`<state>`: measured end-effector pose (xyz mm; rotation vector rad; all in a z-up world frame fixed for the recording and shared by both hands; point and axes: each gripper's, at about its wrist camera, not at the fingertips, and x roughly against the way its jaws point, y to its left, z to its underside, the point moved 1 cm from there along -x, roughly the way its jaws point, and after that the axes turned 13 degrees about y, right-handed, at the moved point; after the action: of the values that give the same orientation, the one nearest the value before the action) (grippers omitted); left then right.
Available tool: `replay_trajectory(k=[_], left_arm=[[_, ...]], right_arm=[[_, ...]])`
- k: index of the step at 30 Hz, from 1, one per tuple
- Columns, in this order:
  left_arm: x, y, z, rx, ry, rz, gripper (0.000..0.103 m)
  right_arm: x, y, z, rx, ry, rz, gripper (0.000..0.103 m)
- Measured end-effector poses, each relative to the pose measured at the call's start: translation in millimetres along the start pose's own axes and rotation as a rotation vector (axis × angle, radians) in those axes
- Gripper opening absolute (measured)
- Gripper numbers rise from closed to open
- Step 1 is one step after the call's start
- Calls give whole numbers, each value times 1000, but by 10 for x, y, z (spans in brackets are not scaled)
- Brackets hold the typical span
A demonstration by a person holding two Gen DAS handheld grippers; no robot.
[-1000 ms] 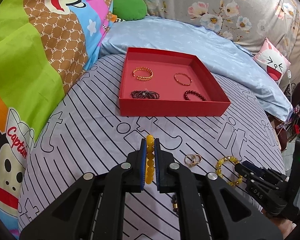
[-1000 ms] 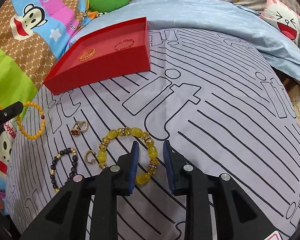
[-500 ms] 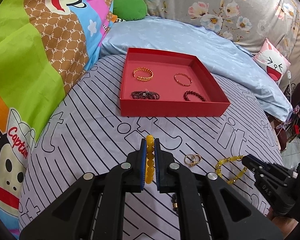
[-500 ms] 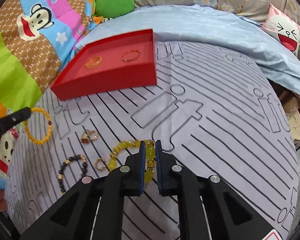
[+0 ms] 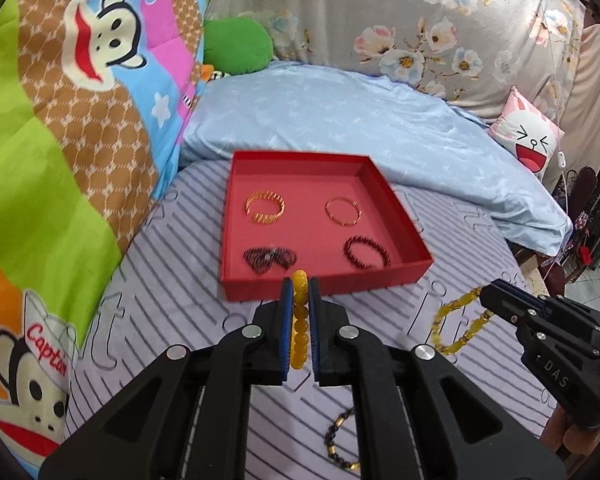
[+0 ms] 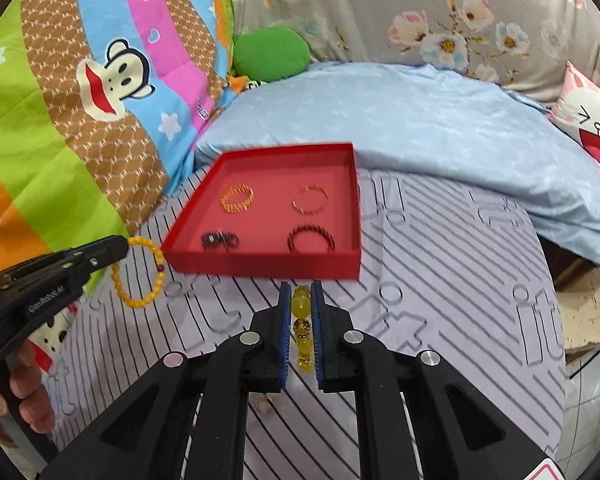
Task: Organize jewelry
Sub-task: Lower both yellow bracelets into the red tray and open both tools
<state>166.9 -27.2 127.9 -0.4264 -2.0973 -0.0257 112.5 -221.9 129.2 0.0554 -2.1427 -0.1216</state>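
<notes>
My left gripper (image 5: 300, 284) is shut on an orange bead bracelet (image 5: 300, 320), held above the striped sheet just before the red tray (image 5: 360, 280). In the right wrist view that bracelet (image 6: 140, 276) hangs from the left gripper (image 6: 120, 246). My right gripper (image 6: 301, 288) is shut on a yellow bead bracelet (image 6: 301, 308) with gold spacers. In the left wrist view that yellow bracelet (image 5: 456, 320) dangles in the air. The tray holds a gold cuff (image 5: 265, 207), a thin bangle (image 5: 343, 211), a twisted dark bead bracelet (image 5: 269, 258) and a dark red bead bracelet (image 5: 366, 252).
A black bead bracelet (image 5: 338, 436) lies on the sheet under the left gripper. A light blue quilt (image 5: 340, 120) lies behind the tray, a cartoon monkey blanket (image 5: 60, 120) rises at the left, and a white cartoon pillow (image 5: 528, 140) sits at the right, near the bed's edge.
The right gripper closed on the yellow bracelet and lifted it off the sheet. Both grippers rose with their bracelets, and the tray now sits nearer in both views.
</notes>
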Motion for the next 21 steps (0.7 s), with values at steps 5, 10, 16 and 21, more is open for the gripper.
replay_trajectory(k=[5, 10, 16, 21], left_arm=[[-4, -74, -395, -31, -26, 24, 7], [-68, -115, -767, -56, -40, 40, 7], [-316, -111, -1140, -67, -30, 71, 7], [-616, -82, -1260, -70, 7, 68, 7]], right_arm=[[39, 115, -424, 45, -39, -14, 9], [-61, 197, -864, 72, -52, -38, 9], [-360, 170, -1238, 59, -36, -74, 9], [-724, 128, -1394, 46, 3, -75, 9]])
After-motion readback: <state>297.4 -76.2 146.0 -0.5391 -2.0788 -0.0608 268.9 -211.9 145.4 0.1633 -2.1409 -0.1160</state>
